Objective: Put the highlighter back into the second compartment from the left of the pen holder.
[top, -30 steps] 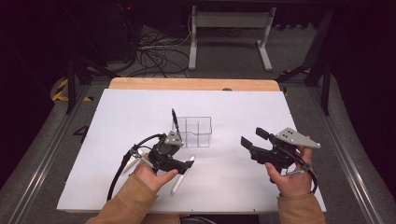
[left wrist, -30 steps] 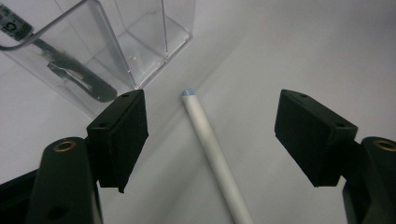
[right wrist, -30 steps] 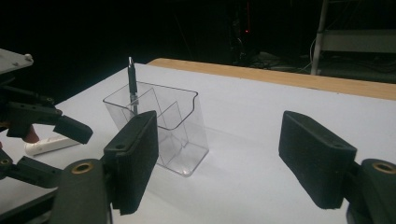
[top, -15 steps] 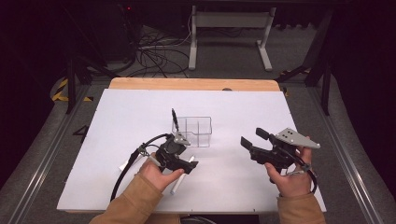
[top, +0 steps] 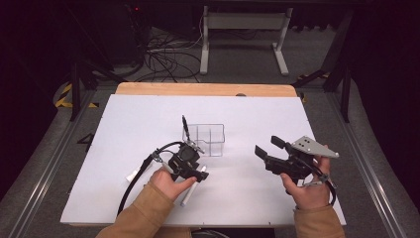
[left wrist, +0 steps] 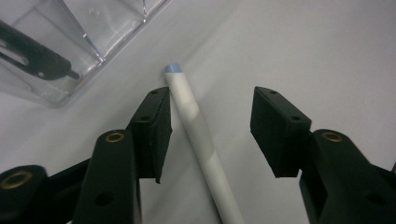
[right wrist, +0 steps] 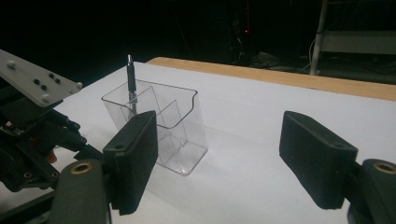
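A white pen (left wrist: 201,140) with a pale blue tip lies on the white table sheet (top: 297,114), its lower end poking out below my left hand (top: 187,197). My left gripper (left wrist: 212,107) points down over it. Its jaws have just been closing, with the pen between them close to the left pad (left wrist: 156,126), while the right pad stands apart. In the high view that gripper (top: 194,171) sits just in front of a clear divided organizer (top: 210,139), which holds an upright black pen (top: 184,126). My right gripper (top: 267,146) hovers open and empty at the right, facing the organizer (right wrist: 173,130).
A second white pen (top: 132,174) lies left of my left hand, beside the gripper's black cable (top: 136,181). The table's wooden far edge (top: 208,89) borders dark floor with cables and a metal stand. The left gripper's body (right wrist: 28,140) shows at the right gripper view's left.
My left gripper has sunk and shifted slightly right over the white pen, and its jaws have narrowed around it. The right gripper has kept still.
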Demonstrator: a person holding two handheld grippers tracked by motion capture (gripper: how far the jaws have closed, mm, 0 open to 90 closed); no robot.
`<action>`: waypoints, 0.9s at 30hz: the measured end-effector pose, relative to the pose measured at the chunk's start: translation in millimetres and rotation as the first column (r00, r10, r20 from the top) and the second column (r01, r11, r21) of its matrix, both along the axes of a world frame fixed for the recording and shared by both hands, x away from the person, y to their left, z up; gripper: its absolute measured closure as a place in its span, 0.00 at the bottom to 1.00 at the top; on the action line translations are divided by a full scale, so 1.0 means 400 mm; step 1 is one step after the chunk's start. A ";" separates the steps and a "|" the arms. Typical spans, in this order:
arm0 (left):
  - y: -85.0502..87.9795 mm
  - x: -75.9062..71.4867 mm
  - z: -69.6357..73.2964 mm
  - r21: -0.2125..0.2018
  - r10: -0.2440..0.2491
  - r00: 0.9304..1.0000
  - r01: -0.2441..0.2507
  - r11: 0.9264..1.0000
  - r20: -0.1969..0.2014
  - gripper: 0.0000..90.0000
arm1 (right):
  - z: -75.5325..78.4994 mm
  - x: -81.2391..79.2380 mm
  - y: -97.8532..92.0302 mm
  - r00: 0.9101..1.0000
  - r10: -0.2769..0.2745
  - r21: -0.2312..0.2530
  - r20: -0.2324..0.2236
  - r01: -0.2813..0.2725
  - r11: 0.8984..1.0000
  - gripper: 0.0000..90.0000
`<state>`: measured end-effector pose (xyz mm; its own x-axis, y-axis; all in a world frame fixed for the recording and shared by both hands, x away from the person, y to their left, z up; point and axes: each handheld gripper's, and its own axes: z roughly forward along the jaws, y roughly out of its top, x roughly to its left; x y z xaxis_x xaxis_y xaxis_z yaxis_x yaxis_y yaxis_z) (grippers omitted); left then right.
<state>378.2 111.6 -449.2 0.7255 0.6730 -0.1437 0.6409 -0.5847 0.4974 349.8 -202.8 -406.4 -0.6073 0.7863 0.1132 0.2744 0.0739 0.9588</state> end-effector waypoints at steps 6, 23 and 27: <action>-0.008 0.005 -0.009 0.031 0.027 0.999 -0.026 0.999 -0.046 0.62 | -0.002 0.001 0.002 1.000 0.002 -0.005 0.001 -0.002 1.000 0.32; -0.025 0.004 -0.032 0.134 0.038 0.997 -0.028 0.991 -0.069 0.73 | -0.006 0.002 0.004 1.000 0.003 -0.010 -0.001 -0.003 1.000 0.32; -0.028 0.004 -0.035 0.136 0.036 0.996 -0.025 0.990 -0.078 0.74 | -0.008 0.003 0.004 1.000 0.003 -0.010 -0.006 -0.003 1.000 0.32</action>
